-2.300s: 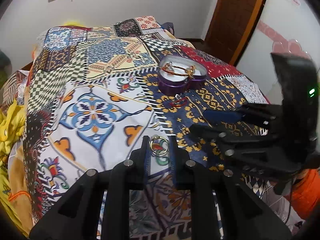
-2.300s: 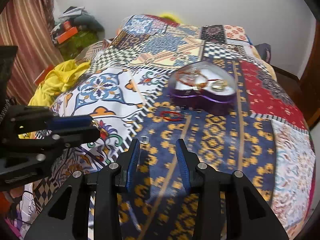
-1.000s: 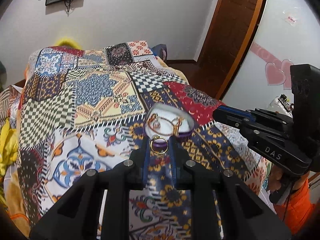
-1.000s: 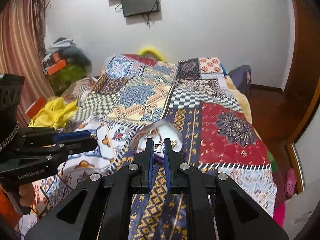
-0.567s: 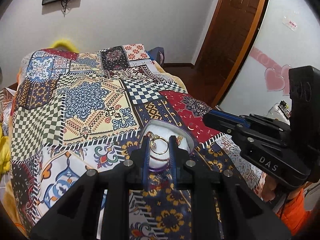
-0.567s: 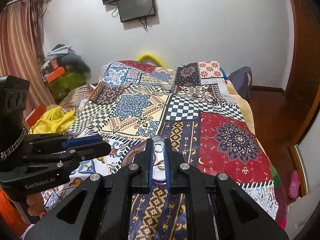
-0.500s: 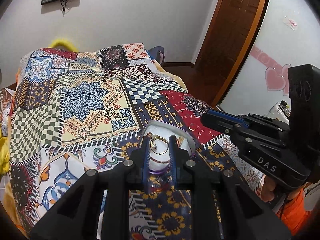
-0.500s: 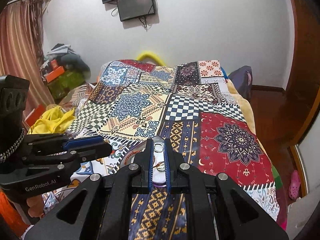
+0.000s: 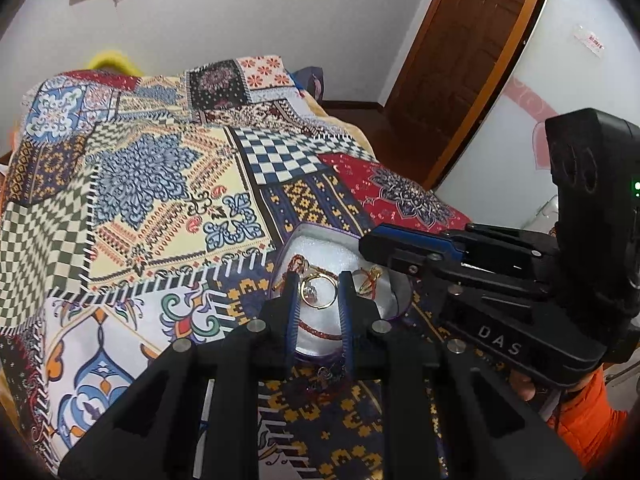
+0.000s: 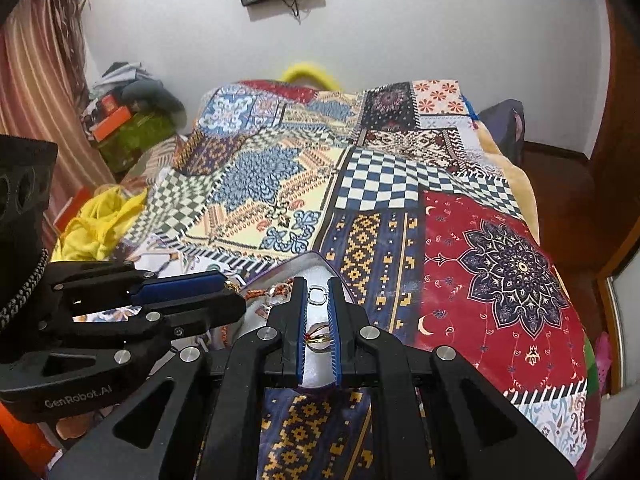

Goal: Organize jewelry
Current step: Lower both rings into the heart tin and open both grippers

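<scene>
Left hand-held gripper [image 9: 319, 280] clamped on gold ring with clear stone [image 9: 318, 290], above purple heart-shaped jewelry box with white lining [image 9: 320, 240] on patchwork-quilted bed [image 9: 160, 184]. Right hand-held gripper [image 10: 318, 294] pinching small silver ring [image 10: 317, 294], over same box.

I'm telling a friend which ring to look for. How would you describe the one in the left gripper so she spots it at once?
On the patchwork bedspread sits a purple box with a white lining. Just above the lining, the left gripper pinches a gold ring between its fingertips. It alone is a plain gold hoop with a small clear stone; its neighbours are red cord bracelets.
</scene>
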A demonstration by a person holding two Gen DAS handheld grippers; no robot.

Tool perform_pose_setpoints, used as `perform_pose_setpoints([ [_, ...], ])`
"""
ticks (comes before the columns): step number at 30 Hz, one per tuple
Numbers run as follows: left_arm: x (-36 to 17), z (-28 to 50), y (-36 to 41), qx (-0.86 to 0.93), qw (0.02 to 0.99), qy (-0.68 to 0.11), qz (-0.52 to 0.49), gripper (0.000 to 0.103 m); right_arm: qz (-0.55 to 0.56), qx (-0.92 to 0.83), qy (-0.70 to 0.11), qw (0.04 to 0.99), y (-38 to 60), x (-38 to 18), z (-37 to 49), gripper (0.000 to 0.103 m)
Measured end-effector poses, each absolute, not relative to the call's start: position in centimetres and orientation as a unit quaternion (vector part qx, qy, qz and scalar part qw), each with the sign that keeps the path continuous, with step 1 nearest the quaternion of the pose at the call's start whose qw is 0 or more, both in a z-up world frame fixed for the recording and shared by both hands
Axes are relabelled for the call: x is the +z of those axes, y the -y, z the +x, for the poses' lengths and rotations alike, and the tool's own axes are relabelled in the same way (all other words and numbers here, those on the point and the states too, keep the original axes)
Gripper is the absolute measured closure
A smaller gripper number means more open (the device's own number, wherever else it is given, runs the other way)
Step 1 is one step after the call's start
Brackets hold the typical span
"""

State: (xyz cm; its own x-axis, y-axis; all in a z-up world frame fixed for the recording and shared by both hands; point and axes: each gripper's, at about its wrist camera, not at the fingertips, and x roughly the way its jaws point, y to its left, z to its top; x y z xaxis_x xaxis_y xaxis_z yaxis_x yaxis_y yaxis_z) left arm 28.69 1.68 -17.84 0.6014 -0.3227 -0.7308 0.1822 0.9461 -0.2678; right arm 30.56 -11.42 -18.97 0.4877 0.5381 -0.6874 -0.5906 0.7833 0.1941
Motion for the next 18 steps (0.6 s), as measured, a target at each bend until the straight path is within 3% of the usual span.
perform_pose_setpoints([
  [12,-17.6,28.5,-2.0,-0.143,0.889,-0.425,-0.092,0.085,-0.043,0.338,-0.403,0.849,11.0,-19.3,30.8,0.094],
  [18,-16.2,27.1,-2.2,-0.141,0.896,-0.413,-0.086,0.08,-0.049,0.334,-0.401,0.852,11.0,-18.6,30.2,0.085],
])
